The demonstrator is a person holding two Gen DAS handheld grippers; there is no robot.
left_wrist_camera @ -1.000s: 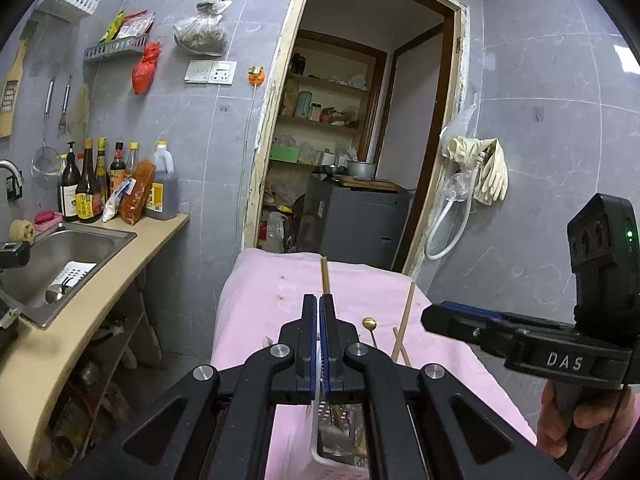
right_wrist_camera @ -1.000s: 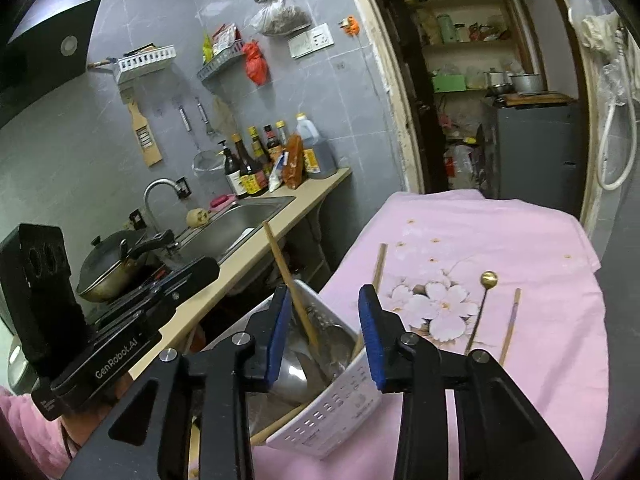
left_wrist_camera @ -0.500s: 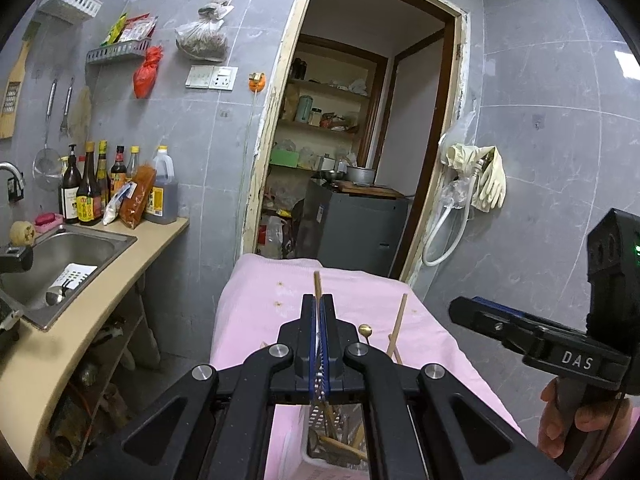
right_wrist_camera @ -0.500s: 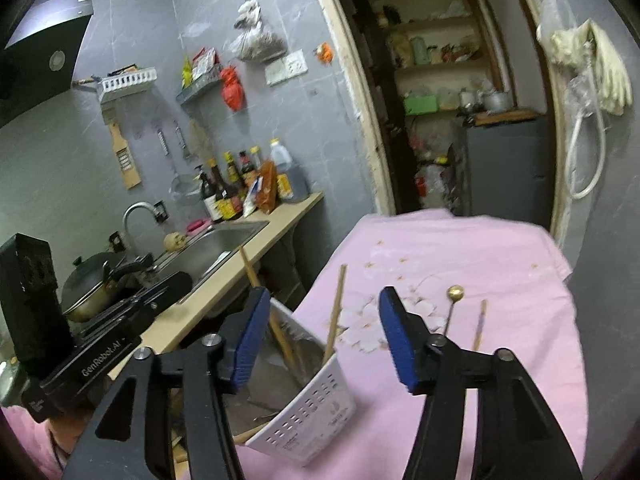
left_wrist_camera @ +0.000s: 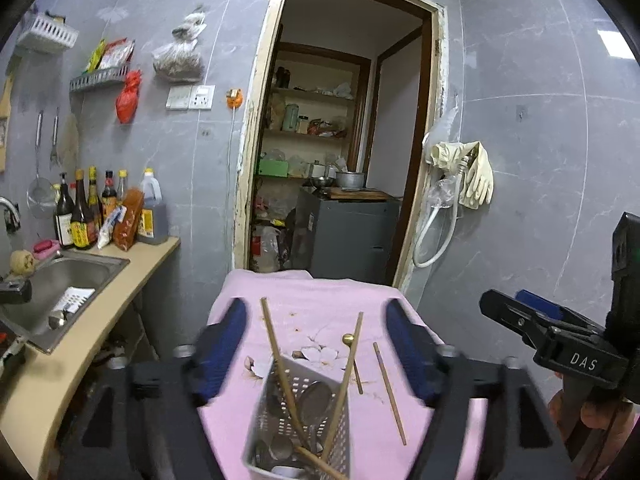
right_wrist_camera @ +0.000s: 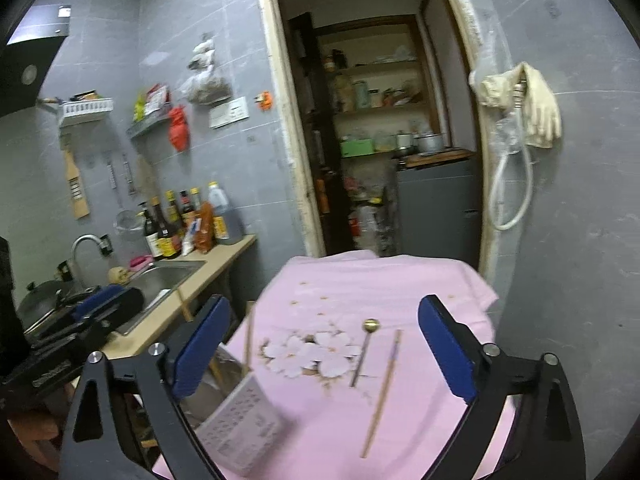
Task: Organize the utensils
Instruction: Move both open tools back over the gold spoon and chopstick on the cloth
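Observation:
A white perforated utensil basket [left_wrist_camera: 300, 428] stands on the pink cloth table [left_wrist_camera: 332, 300], holding spoons and two upright wooden chopsticks [left_wrist_camera: 280, 364]. My left gripper [left_wrist_camera: 316, 348] is open and empty, above the basket. A loose chopstick [left_wrist_camera: 390, 394] and a gold-headed spoon [left_wrist_camera: 352, 356] lie right of the basket. In the right wrist view my right gripper [right_wrist_camera: 320, 348] is open and empty above the table; the basket [right_wrist_camera: 236, 424] is at its lower left, with the spoon [right_wrist_camera: 362, 352] and chopstick [right_wrist_camera: 382, 392] lying between its fingers.
A counter with a steel sink [left_wrist_camera: 52, 292] and sauce bottles [left_wrist_camera: 104, 212] runs along the left. A doorway [left_wrist_camera: 340, 152] to a pantry is behind the table. Rubber gloves and a hose [left_wrist_camera: 460, 184] hang on the right wall.
My left gripper opened and let go of a chopstick, which now stands in the basket. My right gripper opened wider and swung right, away from the basket.

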